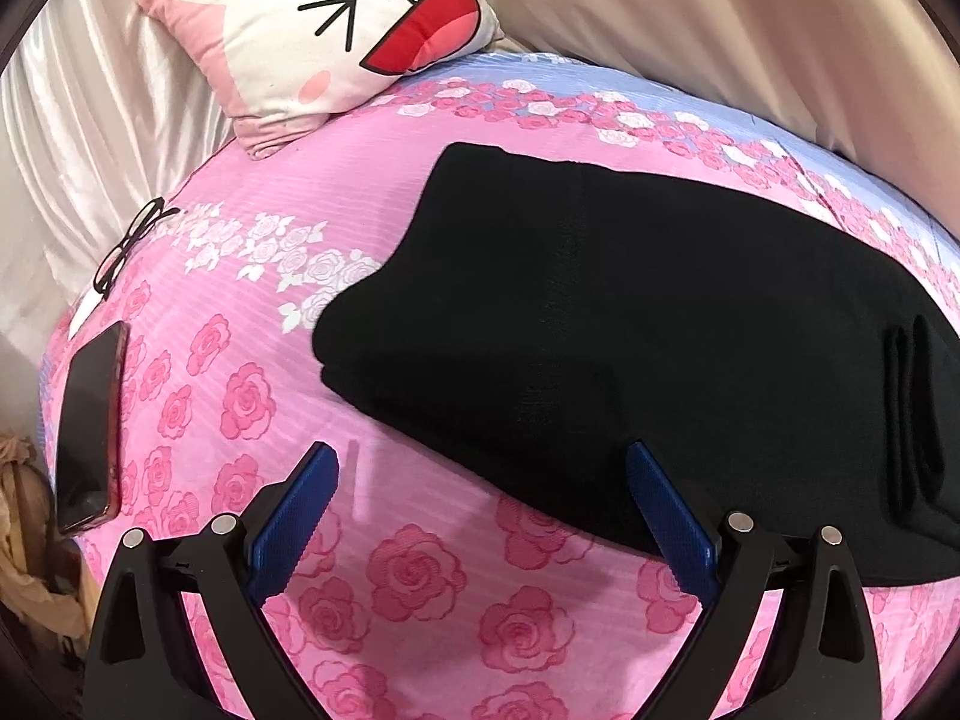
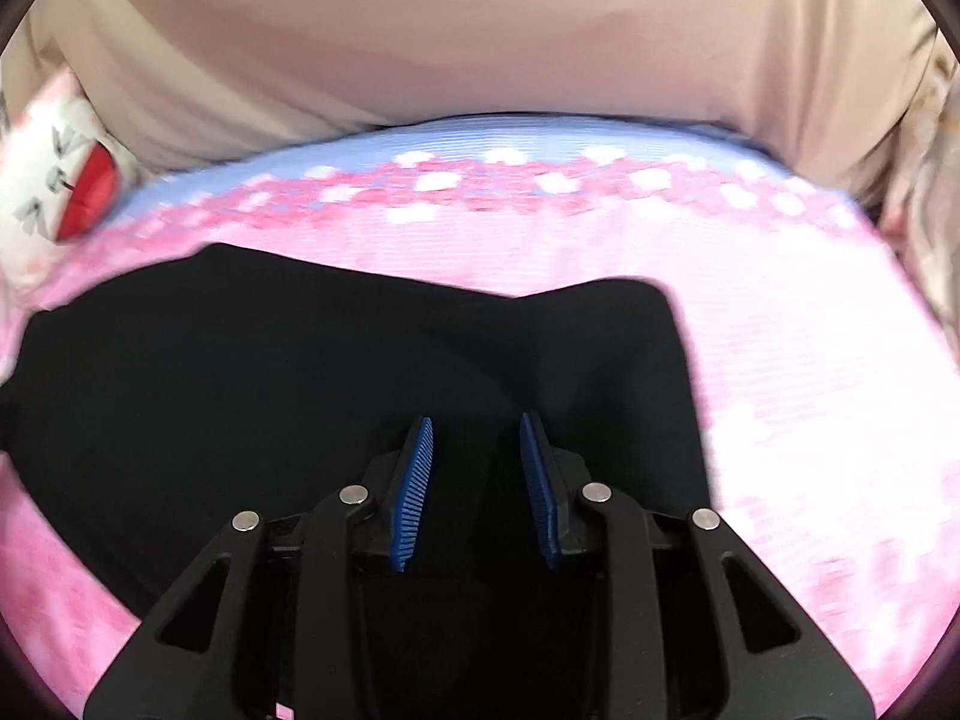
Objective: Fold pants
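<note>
Black pants (image 1: 600,330) lie folded into a thick stack on the pink rose-print bed sheet (image 1: 252,396). My left gripper (image 1: 480,462) is wide open and empty just in front of the stack's near edge; its right finger overlaps the black cloth. In the right wrist view, which is blurred, the pants (image 2: 252,372) fill the lower left. My right gripper (image 2: 477,426) is over the cloth, jaws partly open with a clear gap; nothing shows pinched between the blue pads (image 2: 414,480).
A cat-face pillow (image 1: 324,30) sits at the back left of the bed and shows in the right wrist view (image 2: 54,180). Glasses (image 1: 135,246) and a phone (image 1: 90,426) lie at the left edge. Beige curtains (image 2: 480,48) hang behind the bed.
</note>
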`<state>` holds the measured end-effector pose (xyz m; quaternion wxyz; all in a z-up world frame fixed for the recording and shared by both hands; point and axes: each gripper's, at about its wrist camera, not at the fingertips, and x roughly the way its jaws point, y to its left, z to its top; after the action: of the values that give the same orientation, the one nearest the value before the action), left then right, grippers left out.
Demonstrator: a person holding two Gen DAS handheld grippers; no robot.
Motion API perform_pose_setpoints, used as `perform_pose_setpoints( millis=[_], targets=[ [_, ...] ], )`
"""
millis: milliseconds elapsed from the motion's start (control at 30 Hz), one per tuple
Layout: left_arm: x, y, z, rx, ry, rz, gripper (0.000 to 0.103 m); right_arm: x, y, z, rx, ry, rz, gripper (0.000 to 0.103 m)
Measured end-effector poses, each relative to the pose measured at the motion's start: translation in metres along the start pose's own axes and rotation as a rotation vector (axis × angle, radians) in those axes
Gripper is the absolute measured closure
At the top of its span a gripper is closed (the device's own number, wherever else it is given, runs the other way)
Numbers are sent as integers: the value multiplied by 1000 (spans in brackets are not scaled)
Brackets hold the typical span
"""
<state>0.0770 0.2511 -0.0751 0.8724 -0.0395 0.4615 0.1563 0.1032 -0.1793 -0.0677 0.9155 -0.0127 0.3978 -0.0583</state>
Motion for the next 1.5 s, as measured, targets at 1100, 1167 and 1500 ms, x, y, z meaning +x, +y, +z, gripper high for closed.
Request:
perform_pose_setpoints(
  millis=[1100,1167,1500],
  targets=[
    [36,84,42,-703,35,-332,33,-48,-101,-61,369,-22,224,43],
    [38,85,39,-710,35,-336,33,-33,-117,-67,459,47,326,37],
    [13,55,47,-533,-36,-254,84,-39,-106,-57,319,19,340,91]
  ],
)
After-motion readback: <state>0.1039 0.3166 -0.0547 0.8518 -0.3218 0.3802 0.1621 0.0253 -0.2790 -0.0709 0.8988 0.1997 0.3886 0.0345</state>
